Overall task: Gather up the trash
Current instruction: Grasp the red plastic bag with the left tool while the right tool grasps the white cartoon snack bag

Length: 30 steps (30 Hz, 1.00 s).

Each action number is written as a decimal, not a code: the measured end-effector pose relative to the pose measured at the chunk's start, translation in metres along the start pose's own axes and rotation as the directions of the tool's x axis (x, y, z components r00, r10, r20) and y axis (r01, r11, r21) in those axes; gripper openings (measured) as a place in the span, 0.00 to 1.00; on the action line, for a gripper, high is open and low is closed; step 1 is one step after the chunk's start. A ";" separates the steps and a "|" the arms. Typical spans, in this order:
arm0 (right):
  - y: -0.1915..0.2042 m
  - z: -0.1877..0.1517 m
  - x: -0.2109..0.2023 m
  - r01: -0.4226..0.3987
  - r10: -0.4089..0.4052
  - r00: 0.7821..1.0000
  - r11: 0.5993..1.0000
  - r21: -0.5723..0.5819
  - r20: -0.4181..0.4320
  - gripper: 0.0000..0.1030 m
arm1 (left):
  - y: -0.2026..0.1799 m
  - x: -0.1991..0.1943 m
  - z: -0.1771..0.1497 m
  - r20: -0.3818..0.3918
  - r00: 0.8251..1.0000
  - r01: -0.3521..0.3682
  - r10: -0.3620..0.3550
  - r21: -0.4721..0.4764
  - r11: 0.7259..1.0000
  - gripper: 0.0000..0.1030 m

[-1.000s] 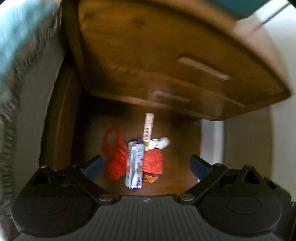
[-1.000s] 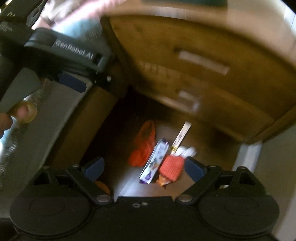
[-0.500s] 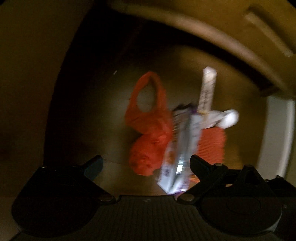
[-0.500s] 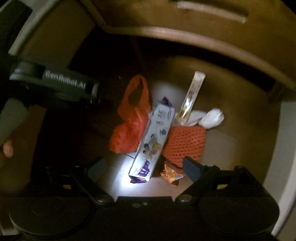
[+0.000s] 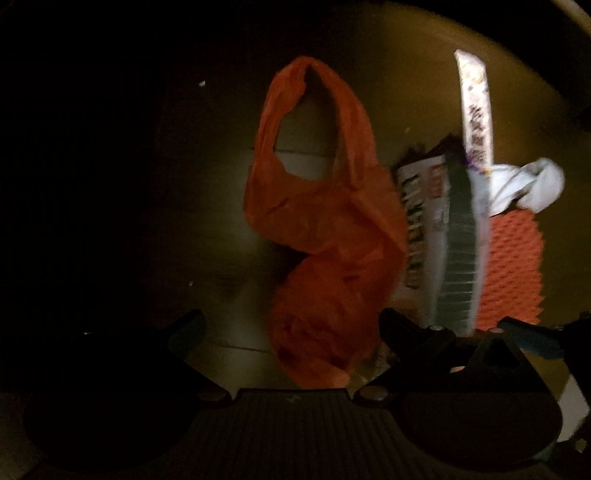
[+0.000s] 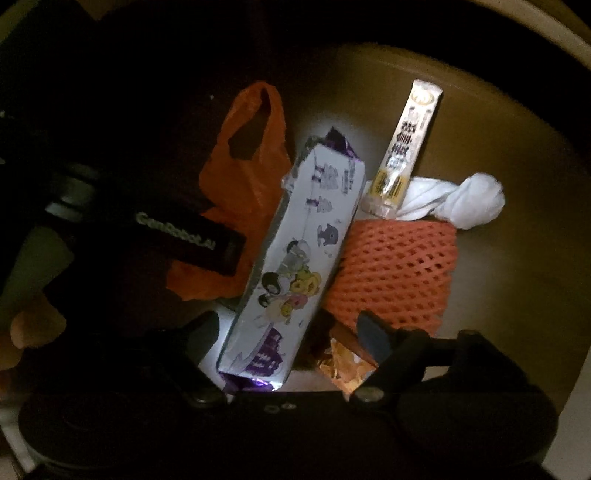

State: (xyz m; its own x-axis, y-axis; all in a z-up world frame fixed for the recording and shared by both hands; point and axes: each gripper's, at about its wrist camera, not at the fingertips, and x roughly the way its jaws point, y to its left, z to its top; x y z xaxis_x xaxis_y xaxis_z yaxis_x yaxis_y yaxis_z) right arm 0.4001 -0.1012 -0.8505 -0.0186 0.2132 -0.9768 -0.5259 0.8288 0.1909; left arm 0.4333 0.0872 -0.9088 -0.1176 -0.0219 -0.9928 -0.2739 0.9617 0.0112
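Observation:
Trash lies in a heap on the dim floor. An orange plastic bag (image 5: 325, 236) lies between the fingers of my open left gripper (image 5: 291, 328); it also shows in the right wrist view (image 6: 247, 184). A white and purple carton (image 6: 295, 262) lies between the fingers of my open right gripper (image 6: 291, 328); it shows in the left wrist view (image 5: 439, 236). An orange foam net (image 6: 395, 273), a white crumpled tissue (image 6: 465, 203), a long sachet (image 6: 406, 144) and a small gold wrapper (image 6: 343, 365) lie to the right. Neither gripper holds anything.
The left gripper's body (image 6: 177, 236), with a white label, sits at the left of the right wrist view, over the bag. A pale wooden furniture edge (image 6: 546, 26) curves along the top right. The surroundings at the left are dark.
Both grippers have moved down and in toward the heap, from above the wooden drawers to just over the trash. The trash has not moved. Both stay open.

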 end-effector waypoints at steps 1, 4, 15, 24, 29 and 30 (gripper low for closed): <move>0.000 0.000 0.004 0.001 -0.001 1.000 1.000 -0.001 -0.003 0.76 | -0.001 0.003 0.000 -0.001 1.000 -0.012 0.012 0.006 1.000 0.98; 0.001 0.000 0.012 -0.004 0.004 1.000 1.000 0.003 -0.004 0.71 | 0.000 0.009 0.000 0.000 0.999 -0.041 0.041 0.000 0.999 0.98; 0.010 0.004 0.024 0.037 -0.037 0.999 0.996 0.081 -0.006 0.44 | 0.012 0.013 0.006 -0.020 0.998 0.060 -0.060 -0.028 0.998 0.55; 0.012 -0.003 -0.004 0.047 -0.054 0.998 0.987 0.153 0.040 0.40 | 0.022 -0.029 0.003 0.004 0.998 0.063 -0.063 -0.075 0.995 0.50; 0.013 -0.002 -0.051 0.029 -0.045 0.996 0.980 0.197 0.076 0.39 | 0.029 -0.080 -0.010 0.010 0.997 0.079 -0.078 -0.107 0.991 0.50; 0.014 -0.002 -0.063 0.029 -0.046 0.996 0.978 0.206 0.080 0.39 | 0.028 -0.092 -0.013 0.013 0.996 0.087 -0.086 -0.114 0.990 0.50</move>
State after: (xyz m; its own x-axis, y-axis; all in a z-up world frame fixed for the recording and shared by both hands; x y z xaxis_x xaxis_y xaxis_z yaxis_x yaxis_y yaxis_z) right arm 0.3925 -0.1038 -0.7868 0.0734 0.2155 -0.9737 -0.3398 0.9234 0.1788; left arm 0.4237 0.1128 -0.8158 -0.0815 -0.1011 -0.9915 -0.3899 0.9188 -0.0616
